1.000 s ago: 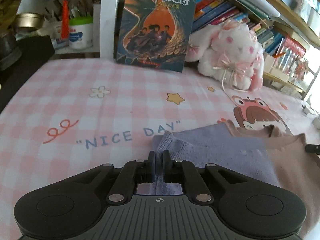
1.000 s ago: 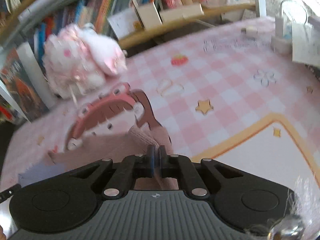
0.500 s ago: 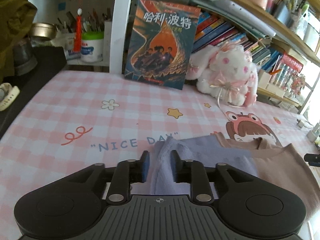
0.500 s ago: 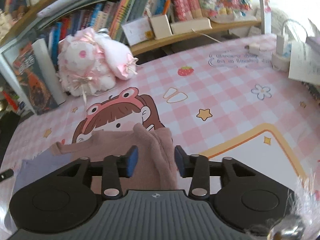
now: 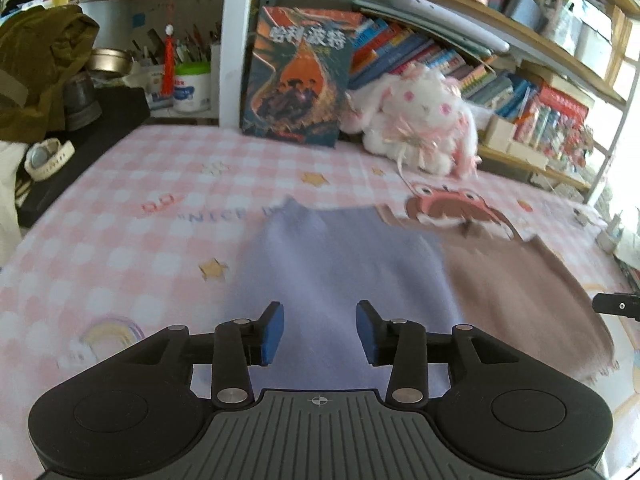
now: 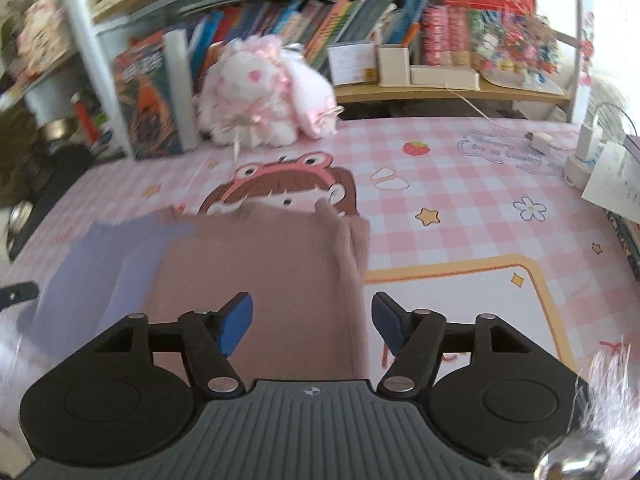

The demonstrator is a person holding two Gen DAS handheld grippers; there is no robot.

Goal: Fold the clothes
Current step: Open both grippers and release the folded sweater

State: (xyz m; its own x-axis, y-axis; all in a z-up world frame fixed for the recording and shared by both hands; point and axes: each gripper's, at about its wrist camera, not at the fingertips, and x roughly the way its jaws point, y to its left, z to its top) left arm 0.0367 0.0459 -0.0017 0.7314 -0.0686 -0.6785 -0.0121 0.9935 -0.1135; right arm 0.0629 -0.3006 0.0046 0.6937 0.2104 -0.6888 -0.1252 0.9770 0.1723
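A two-tone knit garment lies flat on the pink checked tablecloth [image 5: 120, 208], its lavender half [image 5: 336, 264] to the left and its brown half [image 5: 516, 288] to the right. My left gripper [image 5: 320, 330] hovers above the lavender part with its jaws opening and nothing pinched between the blue pads. My right gripper [image 6: 312, 326] hangs over the brown half [image 6: 256, 264], near its folded right edge [image 6: 352, 264]; its jaws are opening too, and the cloth lies below them, free of the pads.
A white plush rabbit [image 5: 420, 124] and an upright book [image 5: 296, 76] stand at the back of the table below packed shelves. A charger and papers [image 6: 600, 164] sit at the right edge. Dark items and a watch [image 5: 44, 156] lie off the left side.
Both grippers let go of the garment and their jaws spread apart. Both pulled back and rose, so more of the flat garment and table shows.
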